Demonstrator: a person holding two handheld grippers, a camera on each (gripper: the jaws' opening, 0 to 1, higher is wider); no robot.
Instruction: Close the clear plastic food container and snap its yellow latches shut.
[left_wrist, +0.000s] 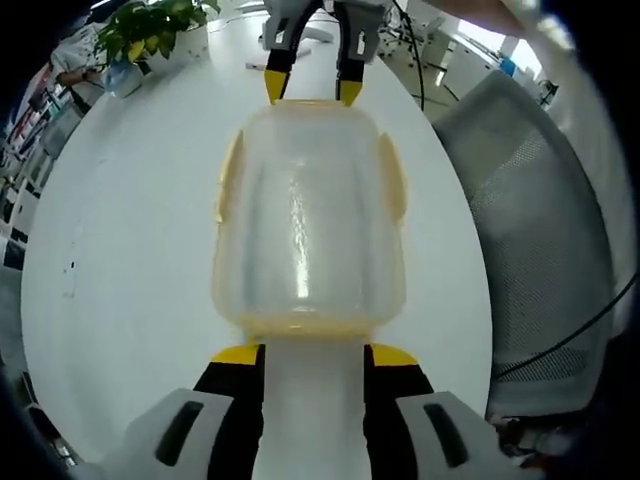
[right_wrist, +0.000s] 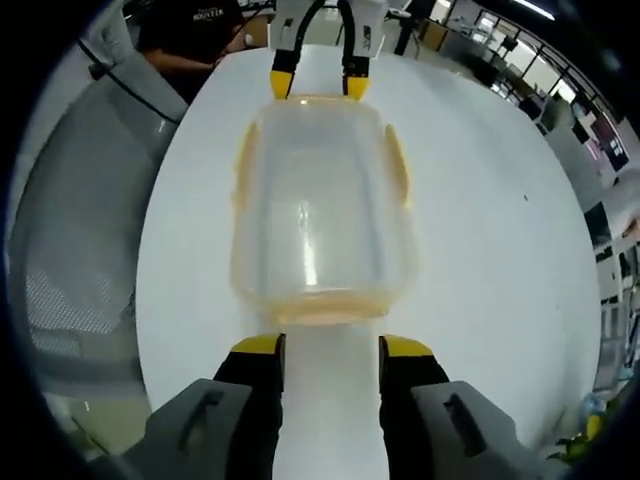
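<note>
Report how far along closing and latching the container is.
Done: the lid sits on the clear container, which rests on the white table. In hand: nothing gripped; the left gripper and right gripper sit open at opposite ends of the container, tips near its end edges. Left: the yellow latches along the sides; whether any has snapped down can't be told.

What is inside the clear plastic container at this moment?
Nothing visible inside the clear container: the white table shows through its walls in both views. The yellow latches along its sides cover narrow strips, and glare blurs part of the top, so small contents there cannot be ruled out.
</note>
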